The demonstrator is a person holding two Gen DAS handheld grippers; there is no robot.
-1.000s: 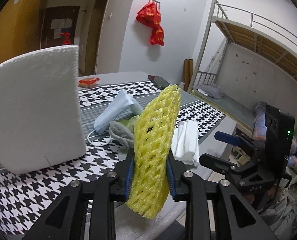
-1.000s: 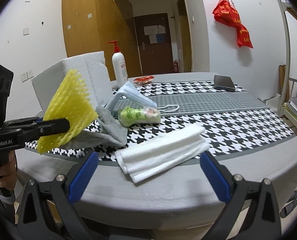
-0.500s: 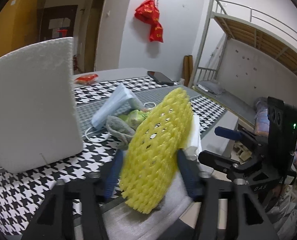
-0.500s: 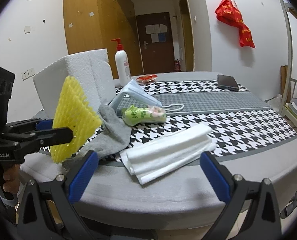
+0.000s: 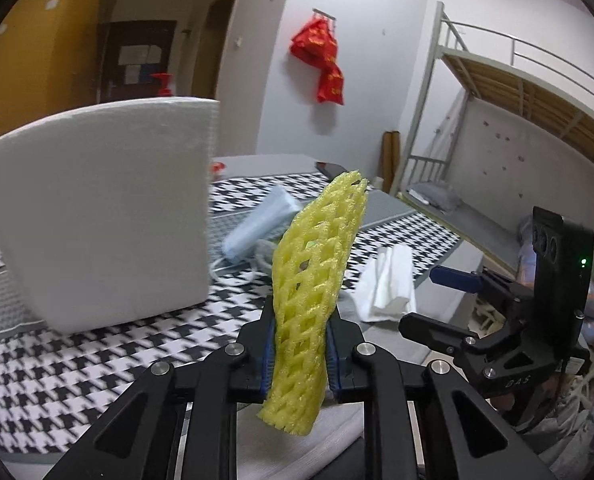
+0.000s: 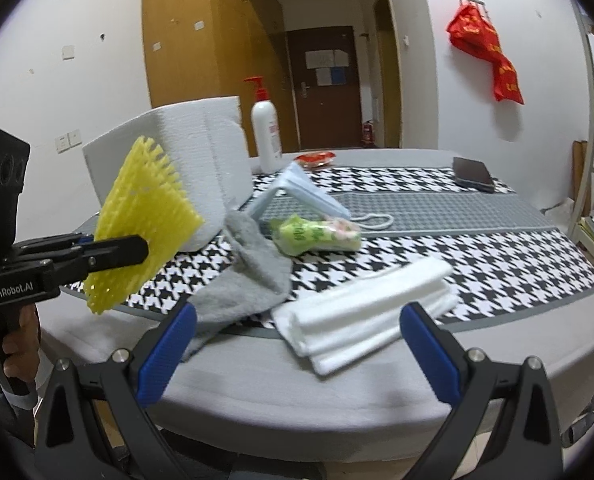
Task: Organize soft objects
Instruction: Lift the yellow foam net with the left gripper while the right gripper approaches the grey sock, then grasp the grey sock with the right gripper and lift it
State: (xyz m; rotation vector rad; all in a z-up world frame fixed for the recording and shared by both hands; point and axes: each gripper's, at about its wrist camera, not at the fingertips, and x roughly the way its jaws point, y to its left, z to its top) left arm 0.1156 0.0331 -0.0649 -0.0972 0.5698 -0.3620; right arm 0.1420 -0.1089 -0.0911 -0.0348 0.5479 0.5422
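My left gripper (image 5: 300,344) is shut on a yellow foam net (image 5: 317,280), and its jaws are still closing, squeezing the net narrow between the pads. The net stands upright in front of a white foam block (image 5: 97,232). In the right wrist view the left gripper (image 6: 137,248) holds the net (image 6: 145,216) just before the block (image 6: 201,152), above the table's near-left edge. My right gripper (image 6: 295,320) stands wide open with nothing between its pads, just short of a folded white towel (image 6: 369,304). A grey sock (image 6: 253,280) lies left of the towel.
On the houndstooth tablecloth (image 6: 497,248) lie a green packet (image 6: 317,234), a light-blue mask pack (image 6: 297,192), a red packet (image 6: 315,157) and a phone (image 6: 473,170). A pump bottle (image 6: 265,132) stands behind the block. A bunk bed (image 5: 497,80) stands right of the table.
The left jaws have drawn together on the net, which now shows narrow and edge-on. The left gripper has carried it closer to the foam block. The right gripper has stayed put.
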